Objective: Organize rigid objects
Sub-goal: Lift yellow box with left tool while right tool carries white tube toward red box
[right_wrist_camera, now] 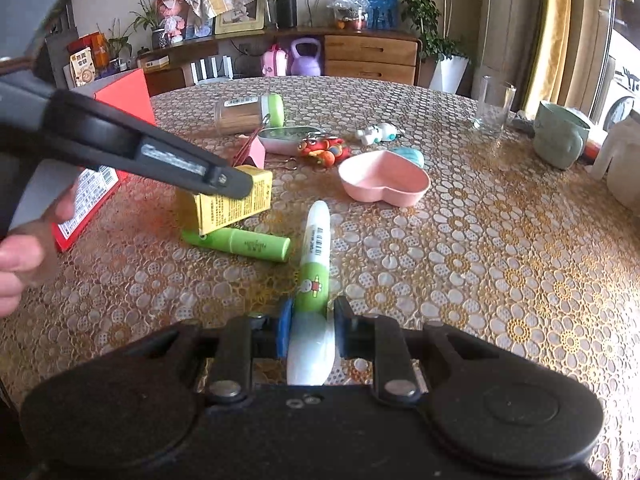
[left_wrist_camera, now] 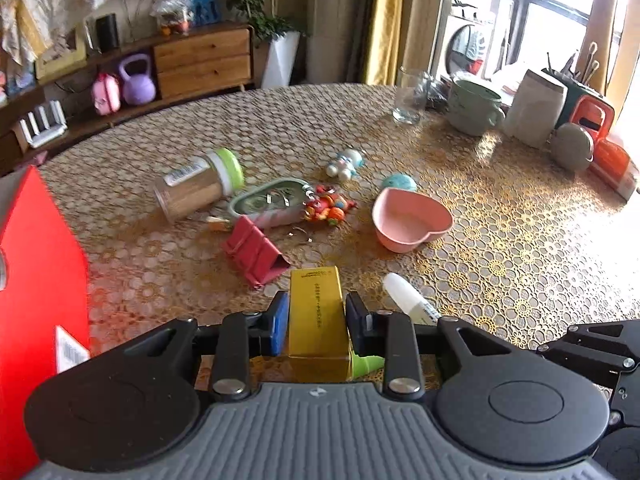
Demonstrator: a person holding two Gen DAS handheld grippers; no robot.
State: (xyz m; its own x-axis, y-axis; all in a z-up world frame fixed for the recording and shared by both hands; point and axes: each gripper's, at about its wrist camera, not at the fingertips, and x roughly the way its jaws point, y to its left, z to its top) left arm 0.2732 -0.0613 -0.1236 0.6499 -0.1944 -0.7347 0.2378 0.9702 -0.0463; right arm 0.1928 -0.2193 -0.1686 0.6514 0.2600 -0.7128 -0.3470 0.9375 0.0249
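My left gripper (left_wrist_camera: 317, 322) is shut on a small yellow box (left_wrist_camera: 316, 312), held just above the table; the right wrist view shows the same yellow box (right_wrist_camera: 240, 210) under the left gripper's black finger (right_wrist_camera: 188, 164). My right gripper (right_wrist_camera: 310, 326) is shut on a white and green tube (right_wrist_camera: 316, 276) that points away over the tablecloth; its white tip (left_wrist_camera: 404, 294) shows beside the box in the left wrist view. A green tube (right_wrist_camera: 240, 242) lies on the table below the box. A pink heart-shaped bowl (left_wrist_camera: 410, 220) sits further out.
A red box (left_wrist_camera: 36, 280) stands at the left. Mid-table lie a toothpick jar (left_wrist_camera: 200, 184), a tin (left_wrist_camera: 268, 202), a pink clip (left_wrist_camera: 256, 254), a colourful toy (left_wrist_camera: 328, 206) and a white figurine (left_wrist_camera: 346, 164). A glass (left_wrist_camera: 412, 96), a green mug (left_wrist_camera: 474, 108) and containers line the right edge.
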